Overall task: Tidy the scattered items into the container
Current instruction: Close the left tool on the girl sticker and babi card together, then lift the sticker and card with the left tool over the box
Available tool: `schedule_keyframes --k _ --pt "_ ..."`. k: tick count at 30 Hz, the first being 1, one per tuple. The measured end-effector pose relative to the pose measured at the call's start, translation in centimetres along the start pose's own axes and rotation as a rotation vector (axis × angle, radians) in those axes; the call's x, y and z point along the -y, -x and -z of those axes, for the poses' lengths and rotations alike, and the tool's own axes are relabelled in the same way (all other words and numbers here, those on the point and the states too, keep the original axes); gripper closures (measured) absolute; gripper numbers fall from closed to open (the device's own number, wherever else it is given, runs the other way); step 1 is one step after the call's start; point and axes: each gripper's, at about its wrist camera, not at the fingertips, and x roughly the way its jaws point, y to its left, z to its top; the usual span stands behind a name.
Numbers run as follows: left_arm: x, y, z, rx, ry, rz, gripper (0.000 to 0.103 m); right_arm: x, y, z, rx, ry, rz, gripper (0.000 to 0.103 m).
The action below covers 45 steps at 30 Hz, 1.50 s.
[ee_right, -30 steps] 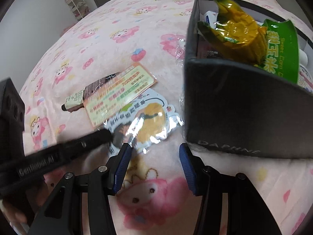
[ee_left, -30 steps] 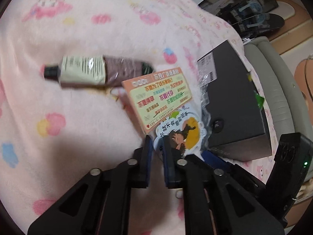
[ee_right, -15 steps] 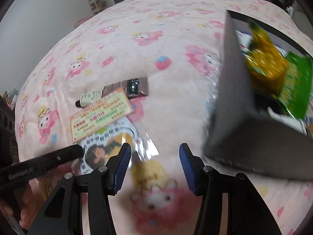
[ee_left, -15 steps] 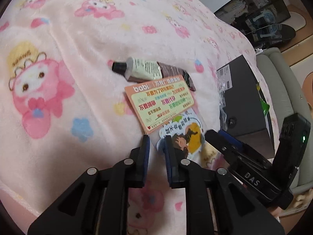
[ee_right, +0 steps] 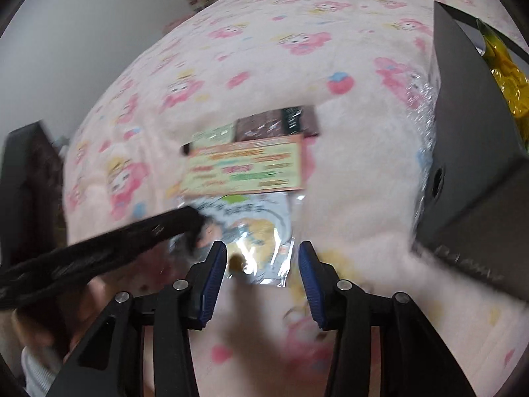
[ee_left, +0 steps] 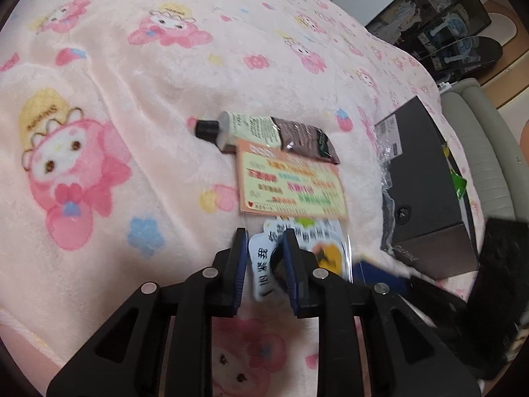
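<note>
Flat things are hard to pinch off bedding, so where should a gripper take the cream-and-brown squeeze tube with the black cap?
Probably across the cream-and-brown squeeze tube's rounder end beside its black cap, coming from above. That end lies clear on the pink blanket, while the orange card overlaps its near edge and the crimped tail is flat.

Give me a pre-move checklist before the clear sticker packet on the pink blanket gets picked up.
1. Clear plastic sticker packet lies flat on pink cartoon-print blanket: ok.
2. Left gripper, jaws just opening, straddles the packet's edge: ok.
3. Left pads pressing on the packet: cannot tell.
4. Right gripper open at the packet's near edge, nothing gripped: ok.
5. Grippers clear of each other: not ok, very close.
6. Dark grey box open-topped, already holding a yellow snack bag: ok.
</note>
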Motion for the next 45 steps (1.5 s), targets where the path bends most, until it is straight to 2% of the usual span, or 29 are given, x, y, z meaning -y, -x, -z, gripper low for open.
schedule_keyframes --k 2,6,11,14,18,19,25,28,34,45 --pt "-0.2 0.2 0.0 0.014 0.006 -0.016 0.078 -0.7 0.5 0.6 -0.02 0.025 -0.006 0.062" --pt "-0.1 -0.1 0.0 0.006 -0.004 -0.03 0.077 0.2 0.6 0.0 0.005 -0.006 0.062 0.062" --pt "0.3 -0.7 0.3 -0.017 -0.027 -0.04 0.076 1.0 -2.1 -1.2 -0.038 -0.048 0.022 0.062" --pt "0.5 -0.6 0.6 -0.034 -0.033 -0.017 0.076 0.4 -1.7 -0.8 -0.023 -0.035 0.019 0.062" --pt "1.9 0.0 1.7 -0.046 -0.084 -0.014 0.076 -0.1 -0.5 -0.3 -0.003 -0.019 0.028 0.076" --pt "2.3 0.2 2.2 -0.053 -0.095 -0.003 0.076 0.0 0.2 0.0 0.001 -0.016 0.035 0.079" --pt "5.1 0.6 5.3 -0.117 -0.15 0.061 0.076 1.5 3.2 3.8 -0.012 -0.045 0.07 0.08" --pt "7.2 1.4 6.2 -0.117 -0.194 0.074 0.076 2.5 4.6 5.5 -0.01 -0.078 0.071 0.08" --pt "12.1 3.9 6.8 -0.086 -0.286 0.113 0.076 3.8 9.9 6.3 0.08 -0.104 0.098 0.08" --pt "19.7 8.6 6.8 -0.007 -0.419 0.166 0.076 5.6 19.0 6.6 0.272 -0.149 0.091 0.08"
